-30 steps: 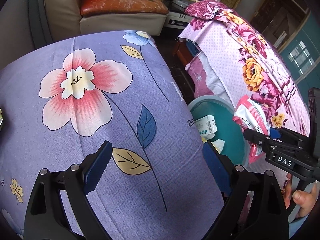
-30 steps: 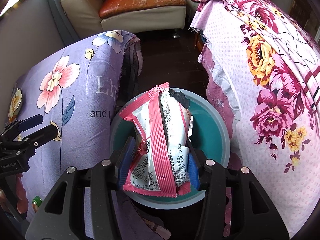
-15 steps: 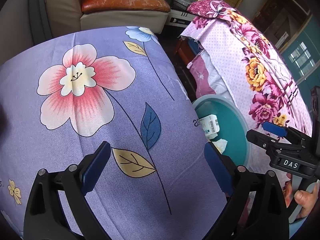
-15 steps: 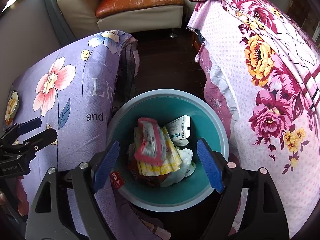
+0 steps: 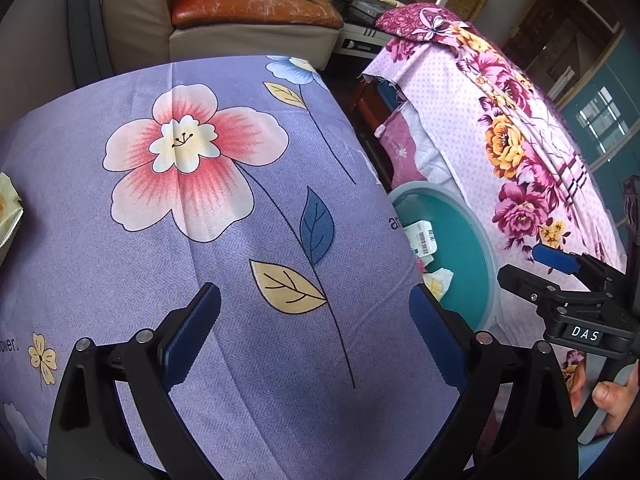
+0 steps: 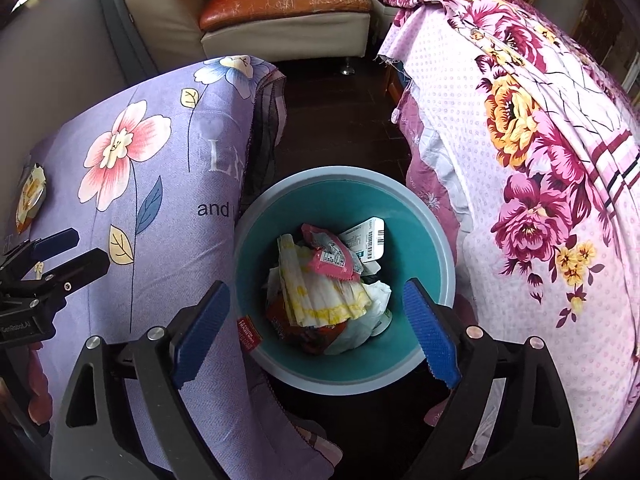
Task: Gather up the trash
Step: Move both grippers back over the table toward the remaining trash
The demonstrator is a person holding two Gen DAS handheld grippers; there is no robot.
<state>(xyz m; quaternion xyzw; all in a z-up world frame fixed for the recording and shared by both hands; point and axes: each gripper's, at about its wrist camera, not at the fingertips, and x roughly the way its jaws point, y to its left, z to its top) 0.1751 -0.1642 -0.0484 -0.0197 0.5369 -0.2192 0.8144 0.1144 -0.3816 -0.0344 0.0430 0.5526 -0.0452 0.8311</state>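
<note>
A teal bin (image 6: pixel 436 240) stands on the dark floor between two cloth-covered pieces of furniture. Inside lie a pink snack wrapper (image 6: pixel 332 258), a yellow-and-white wrapper (image 6: pixel 320 292) and a white barcode packet (image 6: pixel 370 238). My right gripper (image 6: pixel 314 300) hangs above the bin, its jaws opening wide with nothing between them. Over the purple flowered cloth (image 5: pixel 240 220) my left gripper (image 5: pixel 314 300) is open and empty. Another wrapper (image 6: pixel 30 196) lies on that cloth at the far left. The bin (image 5: pixel 424 190) also peeks past the cloth's edge in the left wrist view.
A pink floral cloth (image 6: pixel 540 160) drapes the furniture right of the bin. A beige sofa with an orange cushion (image 6: pixel 280 4) stands at the back. Dark floor (image 6: pixel 340 112) runs between the two covered pieces. A hand (image 5: pixel 612 396) holds the right gripper's handle.
The pink wrapper left my right gripper and dropped into the bin as its jaws spread wide. My left gripper stayed open over the purple cloth, shifting only slightly.
</note>
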